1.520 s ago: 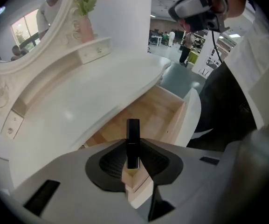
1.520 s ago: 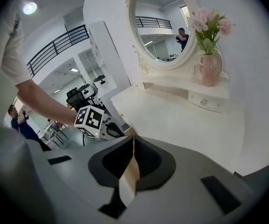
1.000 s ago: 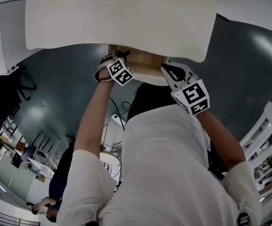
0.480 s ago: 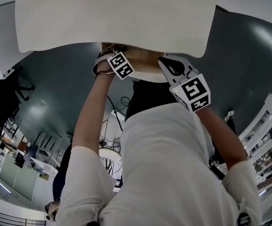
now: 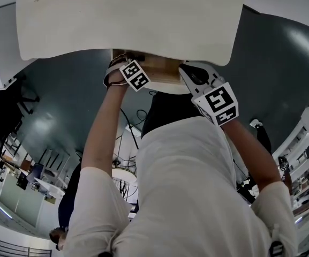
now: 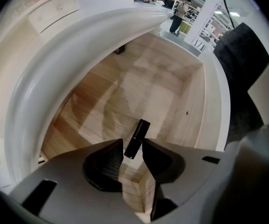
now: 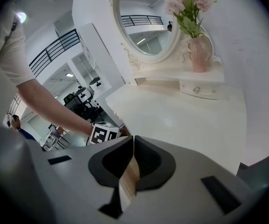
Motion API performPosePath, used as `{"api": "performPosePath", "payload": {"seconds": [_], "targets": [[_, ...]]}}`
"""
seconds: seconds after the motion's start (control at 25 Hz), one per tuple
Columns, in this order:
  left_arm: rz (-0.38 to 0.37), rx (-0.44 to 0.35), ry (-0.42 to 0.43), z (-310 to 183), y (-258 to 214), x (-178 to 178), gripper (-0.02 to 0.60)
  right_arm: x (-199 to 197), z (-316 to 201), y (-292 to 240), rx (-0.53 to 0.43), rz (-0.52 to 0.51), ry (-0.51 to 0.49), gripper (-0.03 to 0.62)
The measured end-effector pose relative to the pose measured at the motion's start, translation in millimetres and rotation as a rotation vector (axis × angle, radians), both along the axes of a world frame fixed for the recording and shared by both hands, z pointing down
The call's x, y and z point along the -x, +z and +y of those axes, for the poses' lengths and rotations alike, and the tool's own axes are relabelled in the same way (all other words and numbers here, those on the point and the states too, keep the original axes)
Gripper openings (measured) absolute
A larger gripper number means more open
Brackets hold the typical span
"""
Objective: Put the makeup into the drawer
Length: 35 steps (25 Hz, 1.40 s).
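Note:
A black lipstick tube (image 6: 136,138) shows between the tips of my left gripper (image 6: 133,149), over the pale wooden floor of the open drawer (image 6: 148,90). The jaws have just been opening; there is a gap on each side of the tube and the pads do not press on it. In the head view the left marker cube (image 5: 135,75) sits at the drawer (image 5: 162,68), under the edge of the white dressing table top (image 5: 133,20). My right gripper (image 7: 133,141) is at the drawer's right front, tips together, with a strip of drawer wood showing behind them.
On the table top (image 7: 181,115) stand an oval mirror (image 7: 146,22), a pink vase of flowers (image 7: 199,55) and a small white drawer unit with a knob (image 7: 197,90). The white drawer front (image 6: 218,92) curves along the right. Dark floor lies below.
My left gripper has sunk slightly deeper into the drawer. The right gripper has stayed in place at the drawer front.

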<state>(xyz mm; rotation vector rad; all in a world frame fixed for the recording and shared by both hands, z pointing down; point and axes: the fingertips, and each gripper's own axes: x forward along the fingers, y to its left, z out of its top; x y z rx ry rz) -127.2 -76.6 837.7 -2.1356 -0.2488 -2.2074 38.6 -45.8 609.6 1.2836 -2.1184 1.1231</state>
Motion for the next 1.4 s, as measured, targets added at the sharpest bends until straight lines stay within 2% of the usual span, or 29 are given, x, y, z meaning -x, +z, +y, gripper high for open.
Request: {"api": "performPosePath", "payload": {"seconds": [0.32,0.52,0.72,0.88,1.16,1.4], "targets": [[0.029,-0.028,-0.067,-6.3,-20.0,0.5,0.143,-2.4,-5.9,-3.3,-0.021,0.004,-0.038,0.029],[0.095,-0.062,-0.180,-16.6,-50.5,-5.4,0.129,-5.1,-15.8,-9.8,-0.053,0.004,-0.076,0.029],[0.193,-0.129,-0.342,-27.5,-97.7,-15.4,0.084,-7.4,-23.2,-22.7,-0.072,0.004,-0.131,0.029],[0.282,-0.166,-0.515,-29.7,-131.5,-17.9,0.037,-9.1,-30.8,-28.7,-0.096,0.007,-0.180,0.029],[0.453,-0.194,-0.859,-17.1,-183.8,-3.8,0.017,3.5,-43.2,-42.6,-0.121,-0.022,-0.287,0.029],[0.611,-0.220,-1.045,13.8,-233.7,15.4,0.017,20.8,-39.5,-63.6,-0.160,-0.022,-0.313,0.029]]}}
